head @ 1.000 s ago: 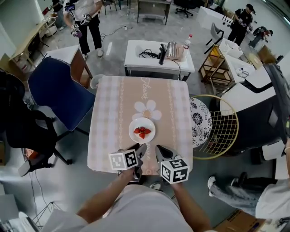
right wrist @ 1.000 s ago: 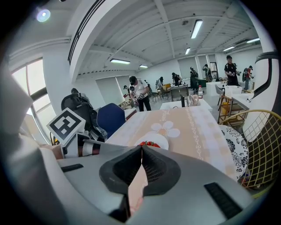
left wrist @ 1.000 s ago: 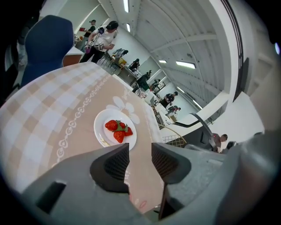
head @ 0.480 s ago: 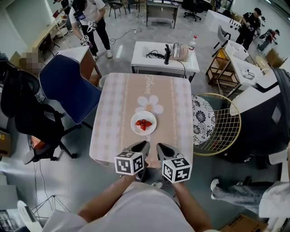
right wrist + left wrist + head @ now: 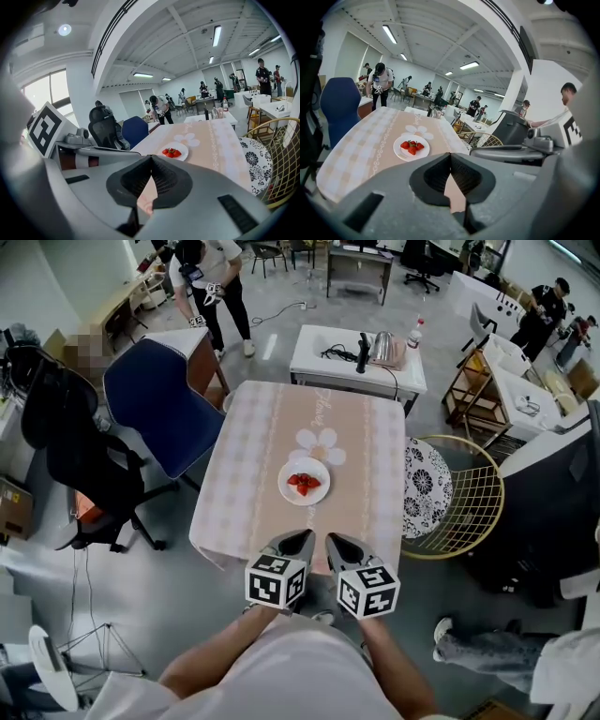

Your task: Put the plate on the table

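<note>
Held left gripper [image 5: 293, 542] and right gripper [image 5: 338, 547] side by side above the near edge of the table [image 5: 242, 474], each clenched pad against pad, gripping nothing. Found the plate [image 5: 304, 481] well ahead of them, flat near the table's middle, carrying strawberries [image 5: 304, 485], just short of a printed flower [image 5: 321, 441]. Round, so no long axis. Noted a blue chair [image 5: 155, 413] at left, a wire basket [image 5: 459, 502] at right.

We recorded that the left gripper [image 5: 305, 537] and the right gripper [image 5: 331, 539] had grey moulded fingers [image 5: 389, 187] with dark ribbed pads [image 5: 465, 172]. Each bore a white cube [image 5: 277, 581] with black square markers. We wore a pale short-sleeved top [image 5: 291, 673].
</note>
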Demonstrator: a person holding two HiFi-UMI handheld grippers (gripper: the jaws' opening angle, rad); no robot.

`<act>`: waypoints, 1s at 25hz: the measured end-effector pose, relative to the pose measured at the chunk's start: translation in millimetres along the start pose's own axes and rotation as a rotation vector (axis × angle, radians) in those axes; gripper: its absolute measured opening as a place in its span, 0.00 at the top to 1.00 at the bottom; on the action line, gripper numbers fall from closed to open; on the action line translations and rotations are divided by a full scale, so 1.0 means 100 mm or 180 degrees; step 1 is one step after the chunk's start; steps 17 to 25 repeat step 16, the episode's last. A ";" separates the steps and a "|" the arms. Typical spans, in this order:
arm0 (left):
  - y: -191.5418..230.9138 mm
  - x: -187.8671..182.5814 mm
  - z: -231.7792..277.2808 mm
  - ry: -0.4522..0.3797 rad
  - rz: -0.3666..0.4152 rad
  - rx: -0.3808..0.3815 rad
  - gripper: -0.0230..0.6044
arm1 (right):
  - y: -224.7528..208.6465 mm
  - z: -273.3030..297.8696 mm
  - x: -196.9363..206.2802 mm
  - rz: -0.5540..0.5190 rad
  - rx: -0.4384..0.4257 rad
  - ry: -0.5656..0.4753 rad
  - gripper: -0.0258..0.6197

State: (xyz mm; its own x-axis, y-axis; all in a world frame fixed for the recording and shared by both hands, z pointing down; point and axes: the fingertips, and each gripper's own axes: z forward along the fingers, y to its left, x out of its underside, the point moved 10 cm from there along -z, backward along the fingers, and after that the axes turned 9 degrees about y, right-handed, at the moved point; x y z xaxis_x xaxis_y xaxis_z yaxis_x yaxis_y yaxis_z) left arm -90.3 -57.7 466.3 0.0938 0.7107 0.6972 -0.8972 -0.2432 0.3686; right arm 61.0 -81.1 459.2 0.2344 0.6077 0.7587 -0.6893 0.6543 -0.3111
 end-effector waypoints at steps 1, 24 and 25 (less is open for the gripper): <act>-0.02 0.01 -0.02 -0.0011 0.0015 -0.0017 0.95 | 0.00 -0.01 0.01 -0.0008 -0.0015 -0.0003 0.95; -0.30 0.19 -0.05 -0.0050 0.0032 -0.0177 0.95 | -0.07 -0.19 0.20 -0.0036 -0.0157 -0.0052 0.95; -0.30 0.19 -0.05 -0.0050 0.0032 -0.0177 0.95 | -0.07 -0.19 0.20 -0.0036 -0.0157 -0.0052 0.95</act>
